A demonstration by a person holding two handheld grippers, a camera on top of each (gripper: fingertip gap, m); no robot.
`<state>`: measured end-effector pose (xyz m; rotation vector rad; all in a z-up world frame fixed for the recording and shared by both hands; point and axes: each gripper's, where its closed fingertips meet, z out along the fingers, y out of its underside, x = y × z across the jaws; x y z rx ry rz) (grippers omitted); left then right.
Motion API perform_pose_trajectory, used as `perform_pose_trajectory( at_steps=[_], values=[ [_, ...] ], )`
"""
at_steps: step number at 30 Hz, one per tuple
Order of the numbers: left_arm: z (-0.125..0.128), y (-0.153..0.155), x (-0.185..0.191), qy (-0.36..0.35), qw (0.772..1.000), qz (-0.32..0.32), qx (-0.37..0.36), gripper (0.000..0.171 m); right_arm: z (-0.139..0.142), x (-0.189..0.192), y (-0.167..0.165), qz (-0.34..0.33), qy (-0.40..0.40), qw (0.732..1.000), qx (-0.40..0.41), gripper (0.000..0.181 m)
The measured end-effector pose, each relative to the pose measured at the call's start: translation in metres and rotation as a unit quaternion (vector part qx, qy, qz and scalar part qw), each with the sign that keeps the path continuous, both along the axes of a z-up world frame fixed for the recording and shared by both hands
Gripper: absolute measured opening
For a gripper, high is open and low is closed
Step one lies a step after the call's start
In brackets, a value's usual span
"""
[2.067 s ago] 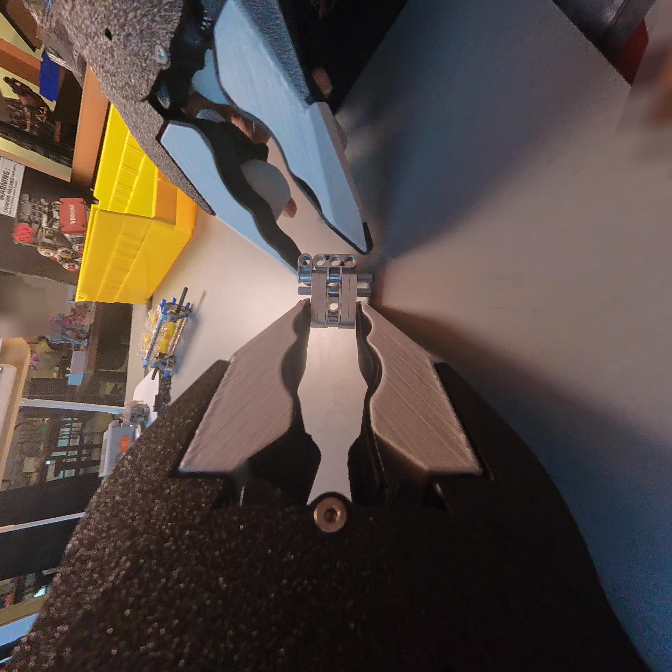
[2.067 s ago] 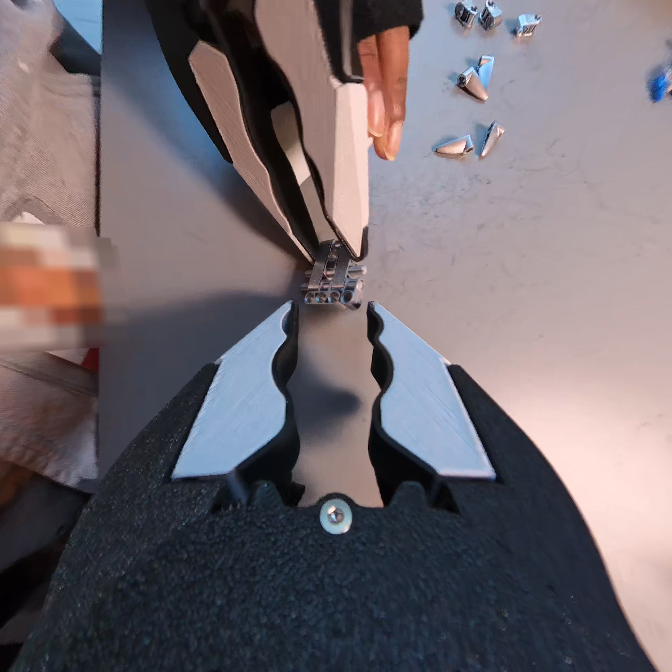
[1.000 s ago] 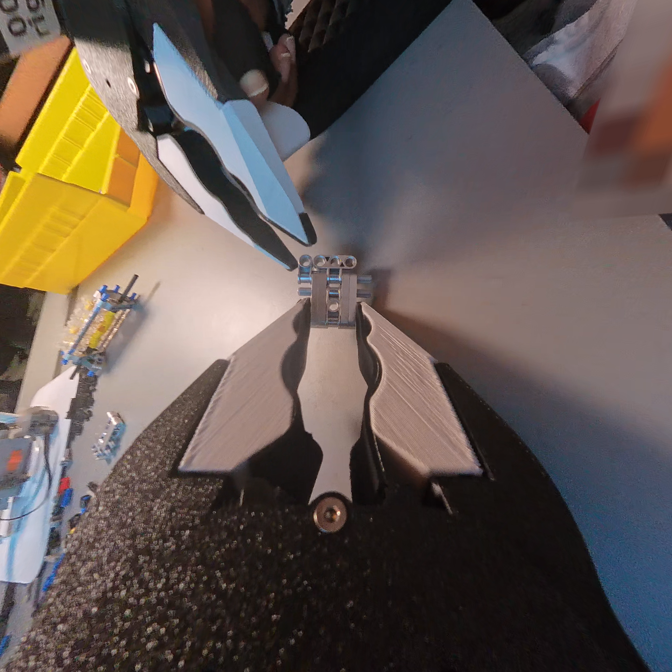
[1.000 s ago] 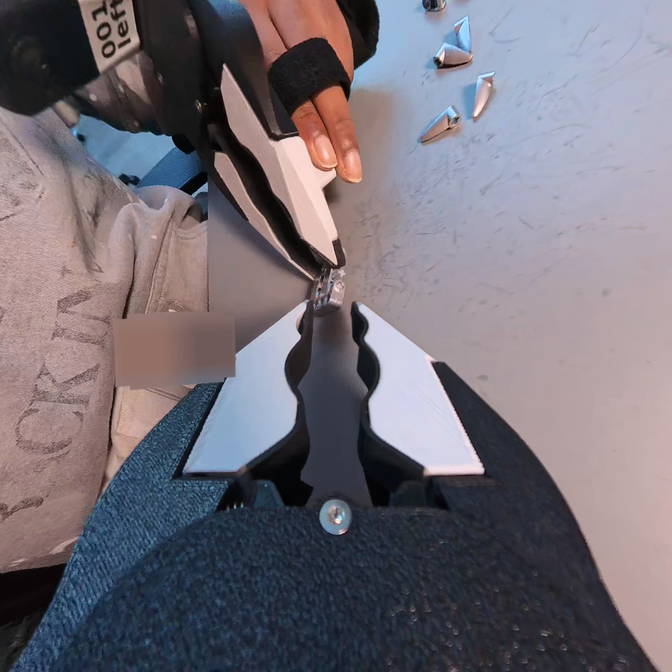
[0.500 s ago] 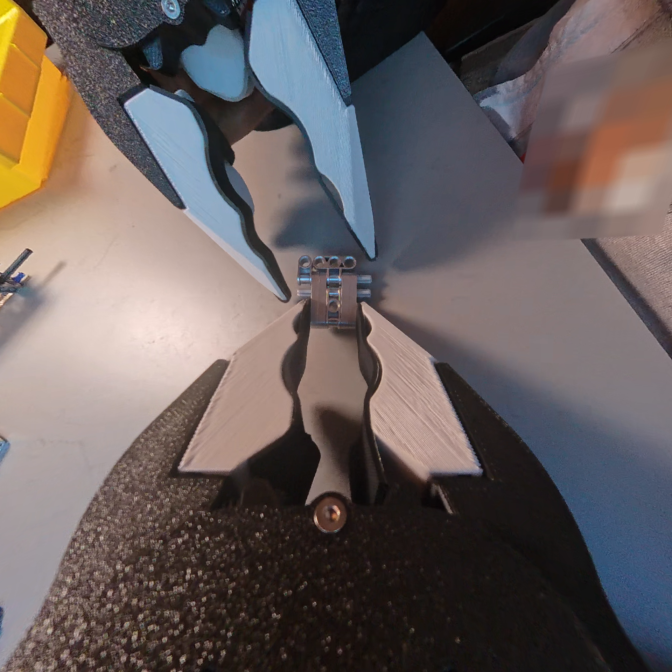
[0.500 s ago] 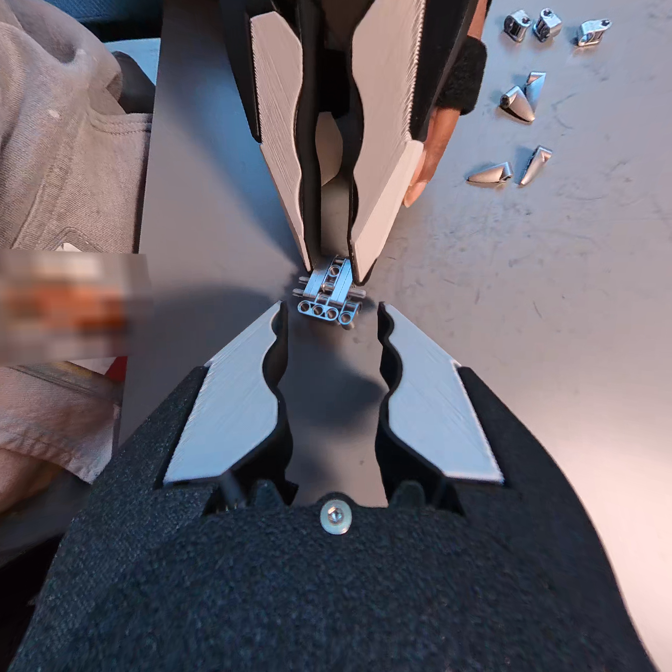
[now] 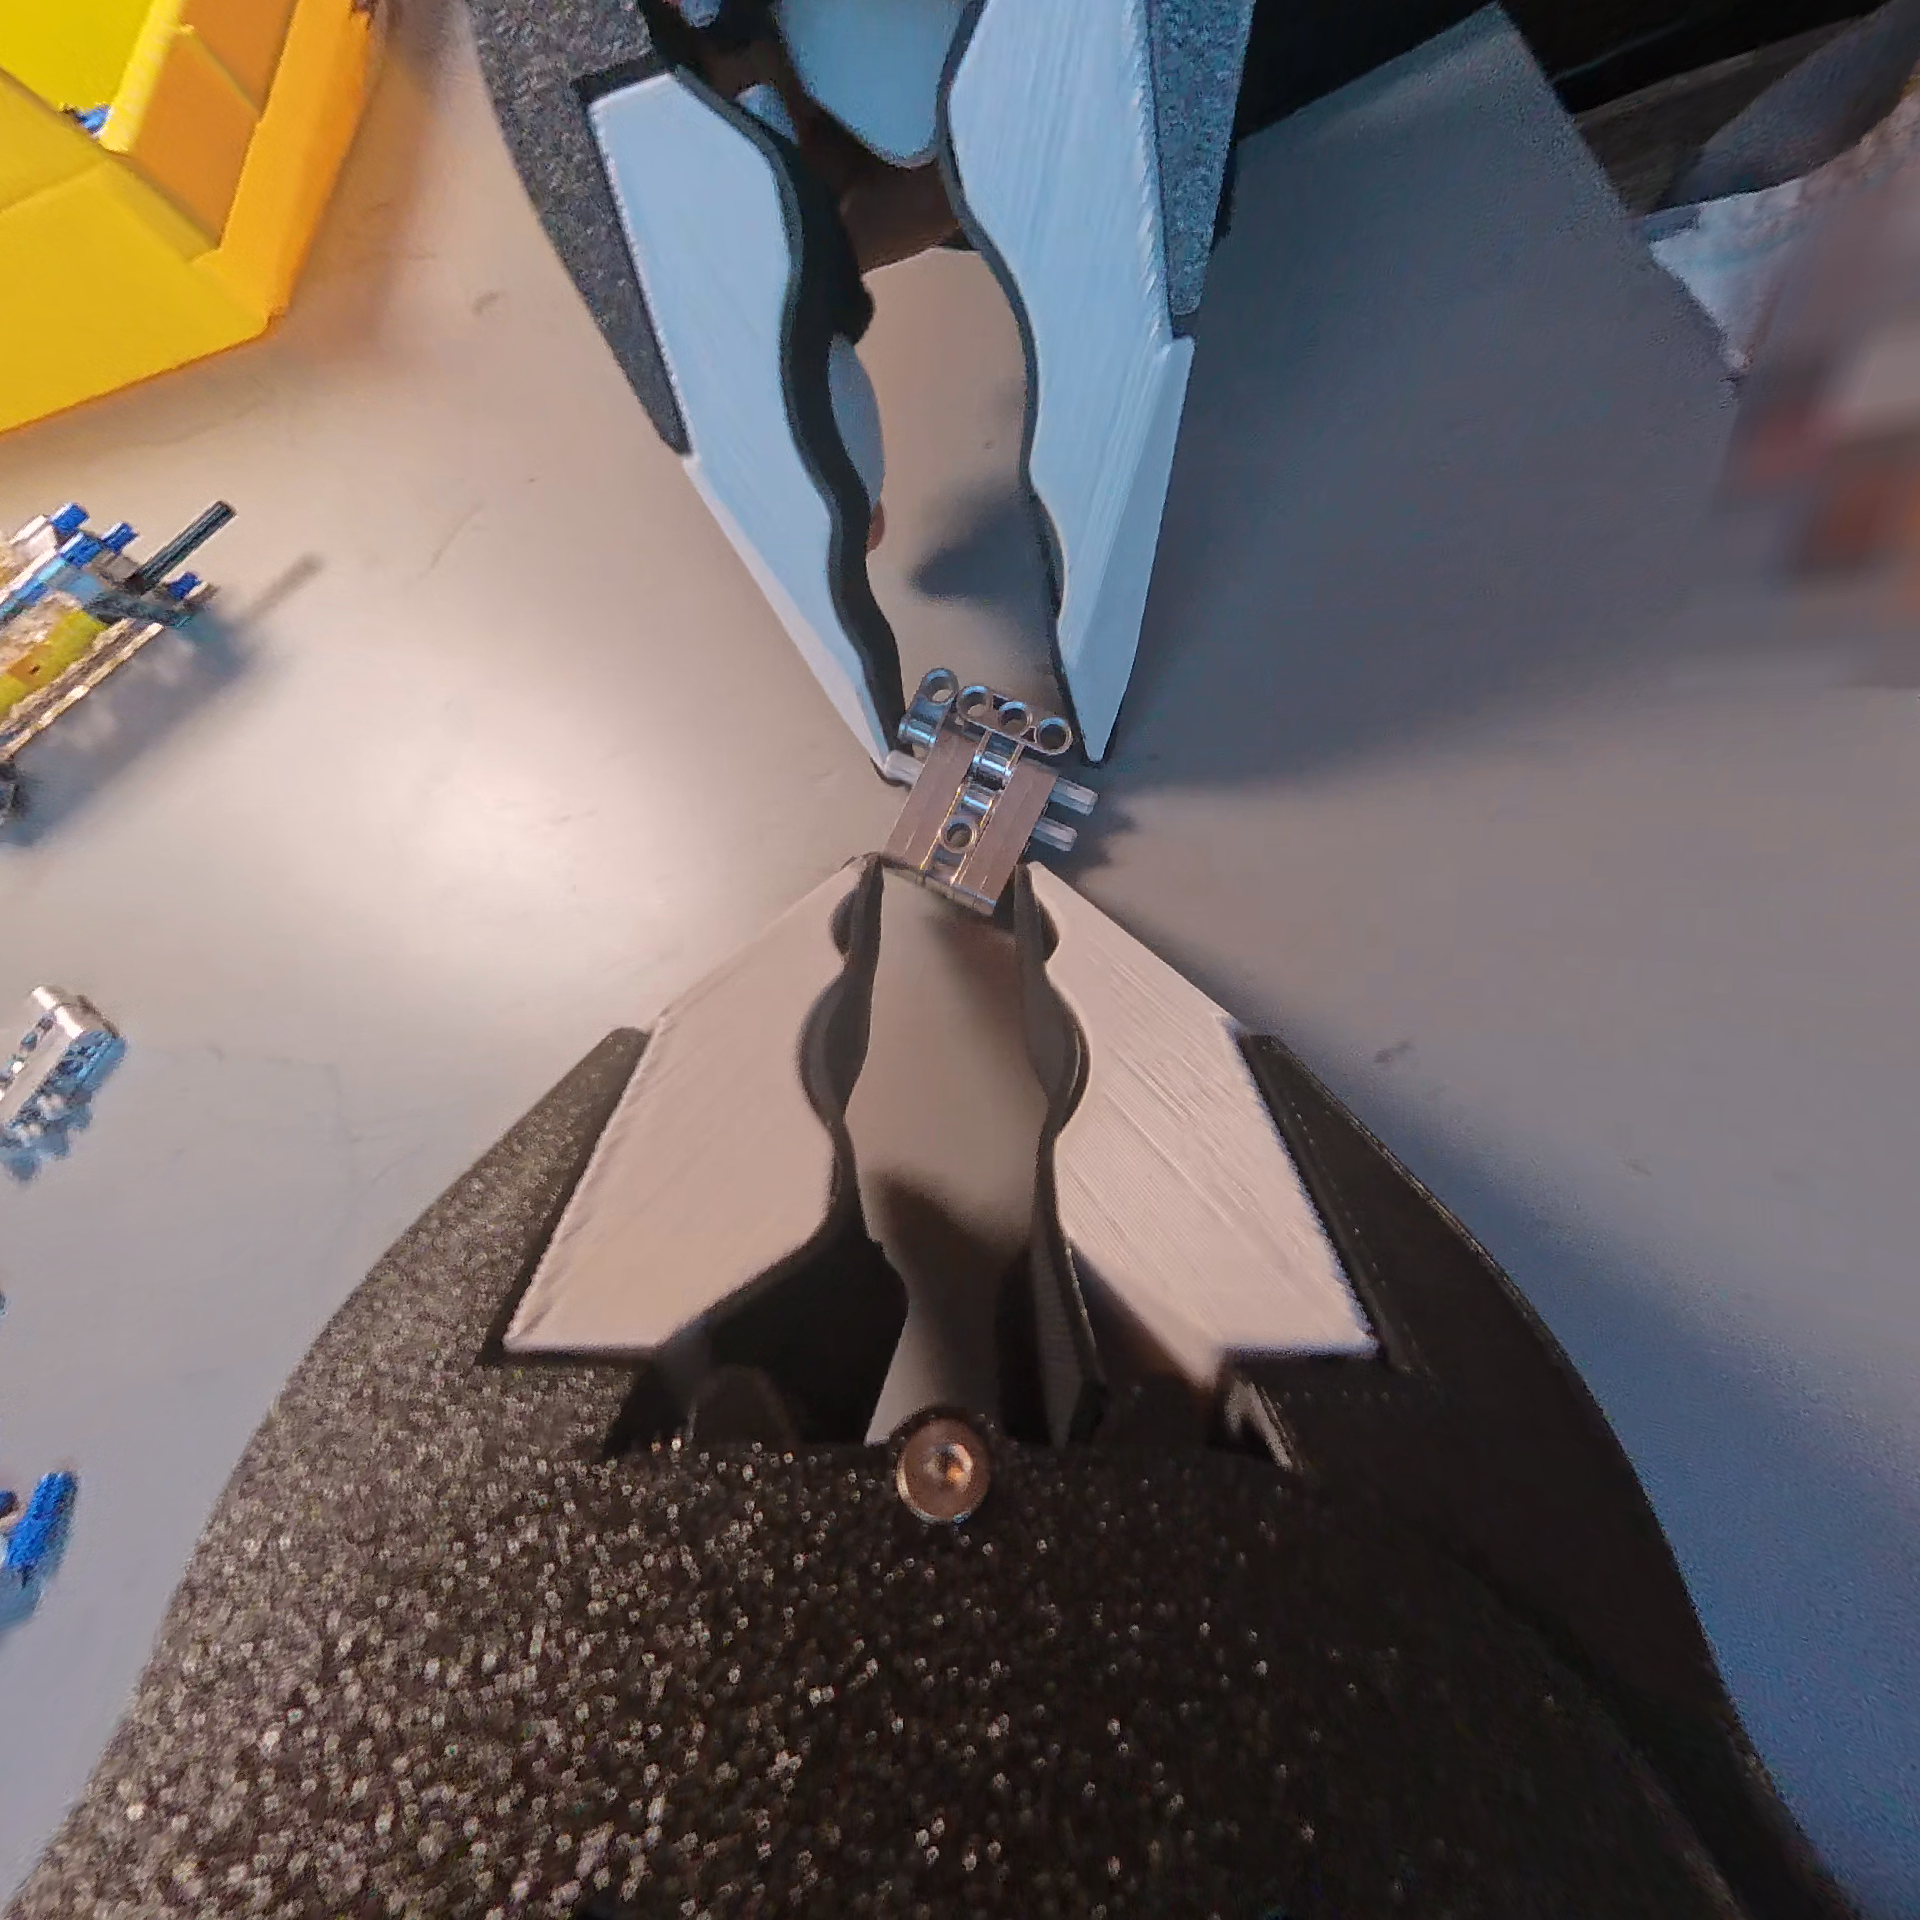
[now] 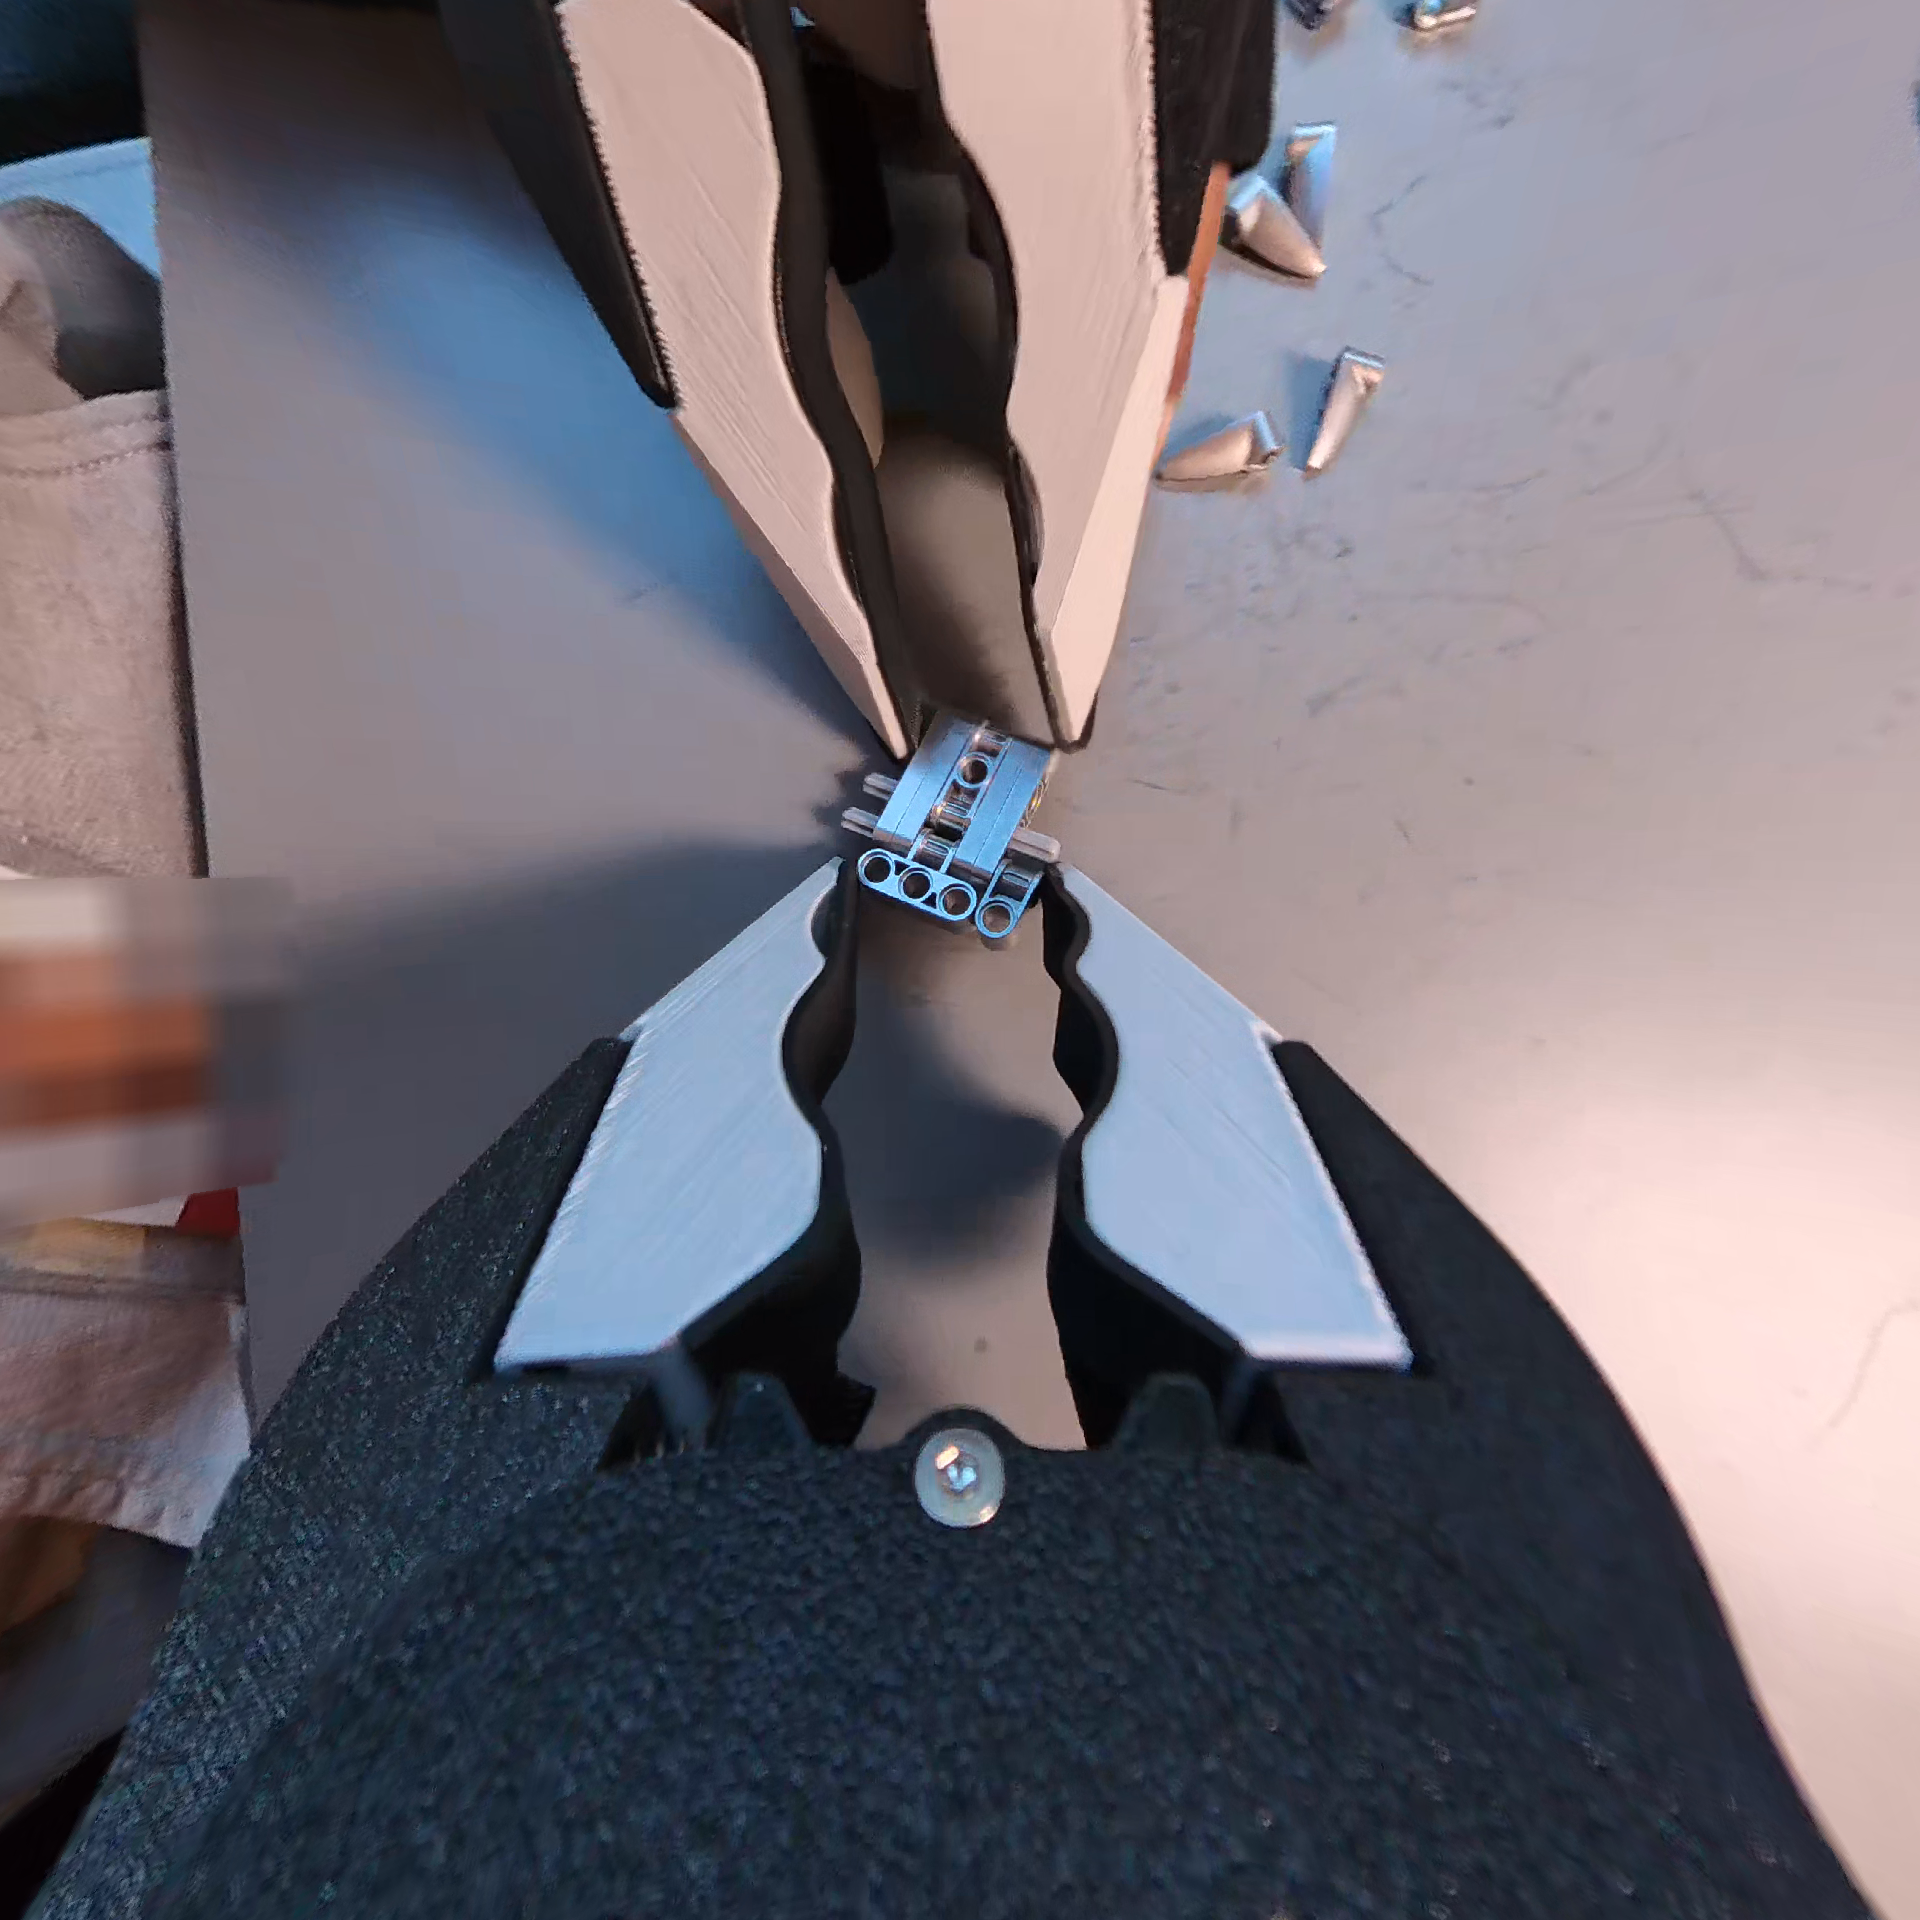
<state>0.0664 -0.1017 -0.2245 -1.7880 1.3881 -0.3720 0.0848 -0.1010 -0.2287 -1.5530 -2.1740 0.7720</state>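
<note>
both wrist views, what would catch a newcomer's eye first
A small grey beam assembly sits mid-frame, pinched at its near end by the left gripper. The right gripper faces it, tips flanking its holed beam. A yellow bin glows top left; silver wedge pieces lie scattered beyond.

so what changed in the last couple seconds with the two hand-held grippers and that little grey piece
The right hand-held gripper swung round from an angle to face the left one head-on and closed in; its fingertips now flank the holed beam end of the grey brick assembly, with narrow gaps either side. The left hand-held gripper stayed clamped on the other end, though the piece now sits slightly tilted. The silver pieces on the table stayed put.
</note>
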Motion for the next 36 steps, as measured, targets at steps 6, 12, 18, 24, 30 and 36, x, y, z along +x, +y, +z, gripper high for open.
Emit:
perform_pose_trajectory(
  at_steps=[6, 12, 18, 24, 30, 36],
  values=[
    [0.000, 0.009, -0.007, 0.002, 0.999, 0.037, 0.002, 0.020, 0.000, -0.004, 0.010, -0.056, 0.005, 0.998, -0.009, 0.034],
    [0.002, 0.017, -0.021, -0.003, 0.997, 0.079, 0.008, 0.019, 0.009, -0.004, 0.008, -0.050, 0.026, 0.998, -0.022, 0.039],
    [0.013, 0.020, -0.028, -0.034, 0.994, 0.104, 0.008, 0.020, 0.012, 0.006, 0.017, -0.045, 0.019, 0.999, -0.010, 0.042],
    [0.018, 0.009, -0.015, -0.077, 0.994, 0.076, -0.031, 0.019, 0.007, 0.003, 0.019, -0.030, 0.016, 0.999, 0.010, 0.037],
    [0.013, 0.003, -0.008, -0.069, 0.994, 0.065, -0.050, 0.027, 0.001, -0.007, 0.024, -0.014, 0.014, 1.000, 0.020, 0.034],
    [0.004, 0.004, -0.008, -0.041, 0.995, 0.072, -0.048, 0.028, 0.000, -0.012, 0.023, -0.038, 0.003, 0.999, 0.013, 0.016]
  ],
)
